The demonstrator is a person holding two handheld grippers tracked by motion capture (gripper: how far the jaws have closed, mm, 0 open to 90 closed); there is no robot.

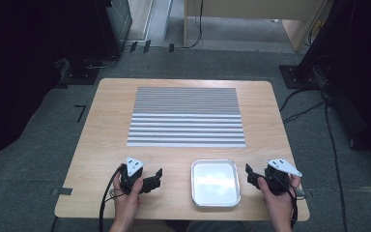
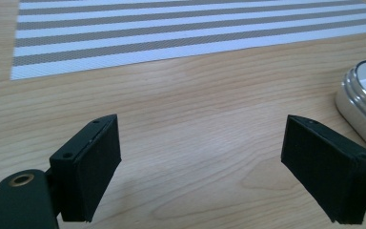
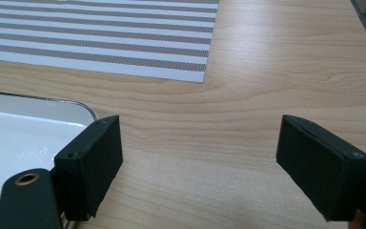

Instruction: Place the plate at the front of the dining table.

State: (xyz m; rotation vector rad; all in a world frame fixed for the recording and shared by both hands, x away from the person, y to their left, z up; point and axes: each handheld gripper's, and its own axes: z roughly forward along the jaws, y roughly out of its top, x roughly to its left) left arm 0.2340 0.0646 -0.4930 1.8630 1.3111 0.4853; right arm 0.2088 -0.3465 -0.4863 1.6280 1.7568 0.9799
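Your left gripper (image 1: 155,177) sits at about seven o'clock on the wooden table (image 1: 106,130), held in your left hand (image 1: 127,193) near the front edge, and its jaws stand wide apart with nothing between them; in the left gripper view (image 2: 201,167) you see bare wood grain in the gap. Your right gripper (image 1: 249,175) rests at about five o'clock, held in your right hand (image 1: 278,198), and its jaws are likewise spread wide and empty, as the right gripper view (image 3: 199,164) shows. Between the two, at six o'clock on the table, lies the metal tray (image 1: 216,199), a shallow rectangular pan with rounded corners and a pale shiny floor, flat on the wood and close to the front edge. It lies just beside each gripper but touches neither, as far as the high view lets you judge. In the left gripper view the tray's ribbed rim (image 2: 360,102) shows at three o'clock, beyond the right-hand jaw. In the right gripper view the tray (image 3: 38,102) reaches in from nine o'clock, and the left-hand jaw stands over its near corner. Past the tray, toward twelve o'clock, the striped placemat (image 1: 187,116) lies flat across the middle of the table, its grey and white bands running side to side, well apart from both grippers.
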